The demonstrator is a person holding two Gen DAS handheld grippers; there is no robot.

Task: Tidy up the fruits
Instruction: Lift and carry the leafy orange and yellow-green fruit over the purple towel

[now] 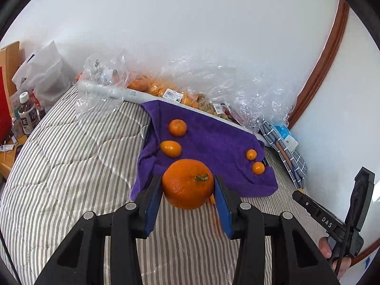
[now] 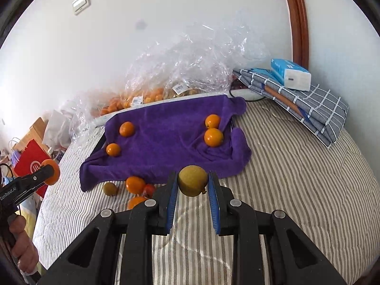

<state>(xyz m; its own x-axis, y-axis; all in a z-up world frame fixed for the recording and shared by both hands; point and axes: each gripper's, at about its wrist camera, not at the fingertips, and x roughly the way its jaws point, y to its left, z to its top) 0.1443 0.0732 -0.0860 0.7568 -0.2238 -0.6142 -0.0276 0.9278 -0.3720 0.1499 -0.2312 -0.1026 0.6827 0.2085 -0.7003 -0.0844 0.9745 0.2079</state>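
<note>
My left gripper is shut on a large orange, held above the striped bed just in front of a purple towel. Two oranges lie on the towel's left side and two smaller ones on its right. My right gripper is shut on a round yellow-green fruit, also held off the bed before the towel. Below the towel's near edge lie loose fruit: a greenish one, an orange and a red one. The left gripper shows at the left edge.
Crumpled clear plastic bags with packed fruit line the wall behind the towel. A folded checked cloth with a tissue pack lies at the right. Bottles and a red bag stand beside the bed's left side.
</note>
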